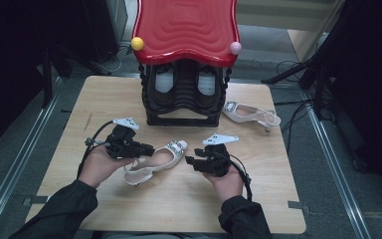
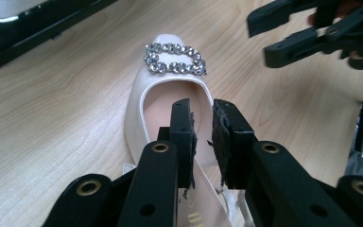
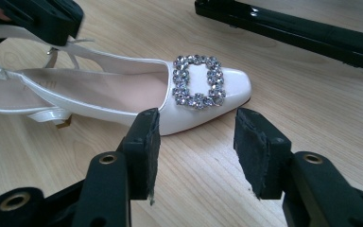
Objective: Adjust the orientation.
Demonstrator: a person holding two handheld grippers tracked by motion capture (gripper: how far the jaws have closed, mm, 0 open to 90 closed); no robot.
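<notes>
While a person sits at the pale wooden bench [image 1: 69,144], a glossy white slingback shoe with a rhinestone buckle [image 1: 156,160] lies near its middle, toe pointing right. The left claw [image 1: 146,149] hangs over the heel end, jaws slightly apart, gripping nothing. The right claw [image 1: 191,161] waits just right of the toe, jaws apart. Next, I judge, one must clamp the shoe's rim for lifting toward the far black and red shoe rack [image 1: 184,64].

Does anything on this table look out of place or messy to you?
Mostly the white shoes. One lies between the two grippers near the front, while its partner sits apart at the right, beside the black shoe rack, which already holds a dark pair. The pads of the left gripper look frayed.
</notes>
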